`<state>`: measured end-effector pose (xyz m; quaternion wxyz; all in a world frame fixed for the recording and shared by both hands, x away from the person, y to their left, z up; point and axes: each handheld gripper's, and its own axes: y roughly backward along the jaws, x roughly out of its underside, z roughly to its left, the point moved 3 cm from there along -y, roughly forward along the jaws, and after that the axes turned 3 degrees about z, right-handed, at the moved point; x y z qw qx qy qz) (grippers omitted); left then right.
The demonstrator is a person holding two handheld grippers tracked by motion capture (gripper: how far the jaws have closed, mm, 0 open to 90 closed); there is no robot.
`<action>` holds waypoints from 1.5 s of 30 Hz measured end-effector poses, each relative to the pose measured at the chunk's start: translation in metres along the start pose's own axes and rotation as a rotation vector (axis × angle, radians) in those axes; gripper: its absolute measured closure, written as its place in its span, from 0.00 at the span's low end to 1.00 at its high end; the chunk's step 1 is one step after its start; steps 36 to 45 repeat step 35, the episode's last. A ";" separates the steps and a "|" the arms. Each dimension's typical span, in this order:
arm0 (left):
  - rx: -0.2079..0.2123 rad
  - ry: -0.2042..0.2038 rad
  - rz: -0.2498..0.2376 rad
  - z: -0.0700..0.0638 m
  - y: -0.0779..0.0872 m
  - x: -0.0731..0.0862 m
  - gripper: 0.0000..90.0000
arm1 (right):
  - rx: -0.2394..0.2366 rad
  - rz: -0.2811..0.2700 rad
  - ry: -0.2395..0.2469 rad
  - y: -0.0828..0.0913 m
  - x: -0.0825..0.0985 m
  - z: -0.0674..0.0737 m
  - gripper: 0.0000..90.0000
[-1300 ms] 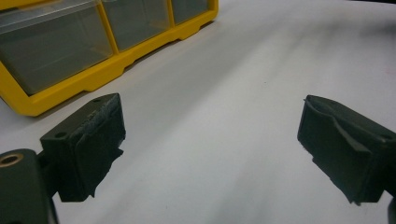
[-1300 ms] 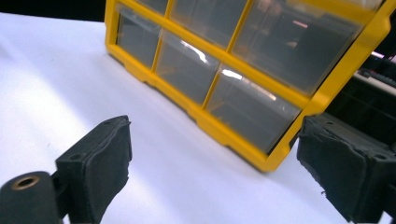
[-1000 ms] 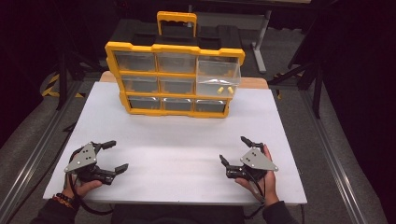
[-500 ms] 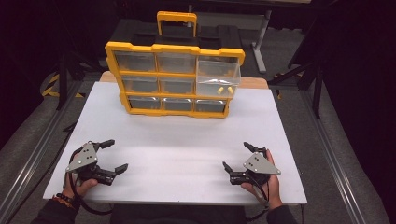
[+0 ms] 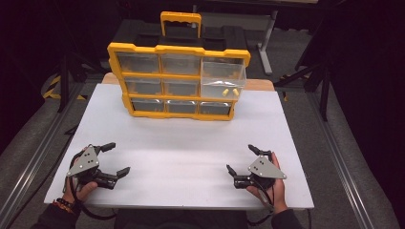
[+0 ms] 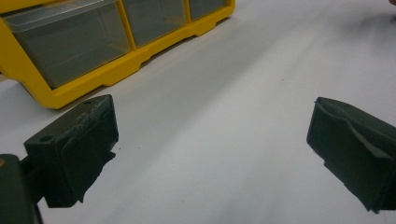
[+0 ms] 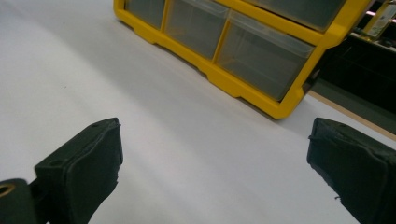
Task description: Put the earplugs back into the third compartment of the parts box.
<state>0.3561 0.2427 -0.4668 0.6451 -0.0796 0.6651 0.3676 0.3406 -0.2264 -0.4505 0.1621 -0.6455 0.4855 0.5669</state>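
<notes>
High view: the left claw (image 5: 112, 160) and the right claw (image 5: 241, 160) rest near the front edge of the white surface (image 5: 191, 143), each held in a hand, well apart from one another and from the yellow drawer organizer (image 5: 176, 78) standing upright at the far edge. Both claws are spread wide and hold nothing. A broad bare stretch of surface lies between the claws and the organizer's base. The upper right drawer (image 5: 222, 78) is pulled out beyond the frame and contains two small yellow pieces (image 5: 230, 91); the remaining drawers sit flush. Left gripper view: jaws far apart, the organizer's lower corner (image 6: 60, 95) ahead at left. Right gripper view: jaws far apart, the organizer's bottom row (image 7: 243, 51) ahead, its corner near the surface's wooden edge (image 7: 350, 112)
</notes>
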 end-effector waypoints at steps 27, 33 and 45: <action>-0.020 -0.001 0.028 0.002 -0.004 0.001 0.04 | -0.020 0.020 0.009 -0.002 0.003 -0.003 0.07; -0.022 -0.005 0.029 0.002 -0.004 0.000 0.04 | -0.031 0.033 0.001 -0.003 0.005 -0.003 0.07; -0.024 -0.005 0.029 0.001 -0.004 0.000 0.04 | -0.039 0.032 -0.016 -0.003 0.006 -0.004 0.07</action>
